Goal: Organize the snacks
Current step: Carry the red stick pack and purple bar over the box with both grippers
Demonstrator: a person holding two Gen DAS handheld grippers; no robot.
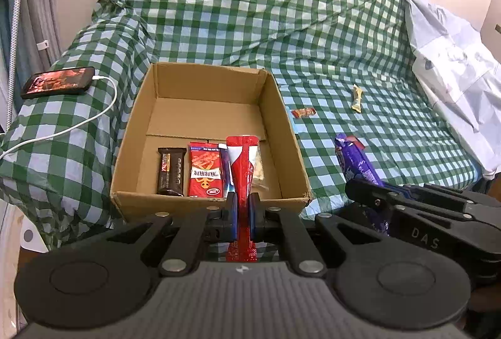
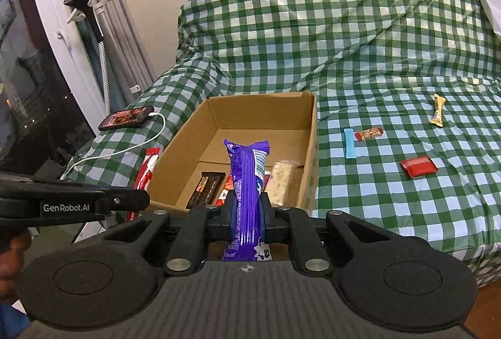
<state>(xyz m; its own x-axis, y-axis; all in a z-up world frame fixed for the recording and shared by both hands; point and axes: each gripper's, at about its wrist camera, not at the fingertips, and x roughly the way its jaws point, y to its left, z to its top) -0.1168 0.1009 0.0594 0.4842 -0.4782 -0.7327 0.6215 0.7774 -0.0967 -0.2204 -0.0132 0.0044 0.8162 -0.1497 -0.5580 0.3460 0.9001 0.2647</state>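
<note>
A green-and-white checked cloth covers the whole surface and the raised back behind it. On it, left of centre, sits an open cardboard box; along its near wall lie a dark brown bar, a red packet and a pale bar. A phone with a white cable lies on the cloth left of the box. The left gripper is clamped on a red pouch, which stands upright over the box's near edge. The right gripper, just beside it on the right, is clamped on a purple wrapper, also upright at the near edge. Loose on the cloth right of the box lie a red square packet, a blue stick, a small red-orange candy and, farther off, a yellow bar.
</note>
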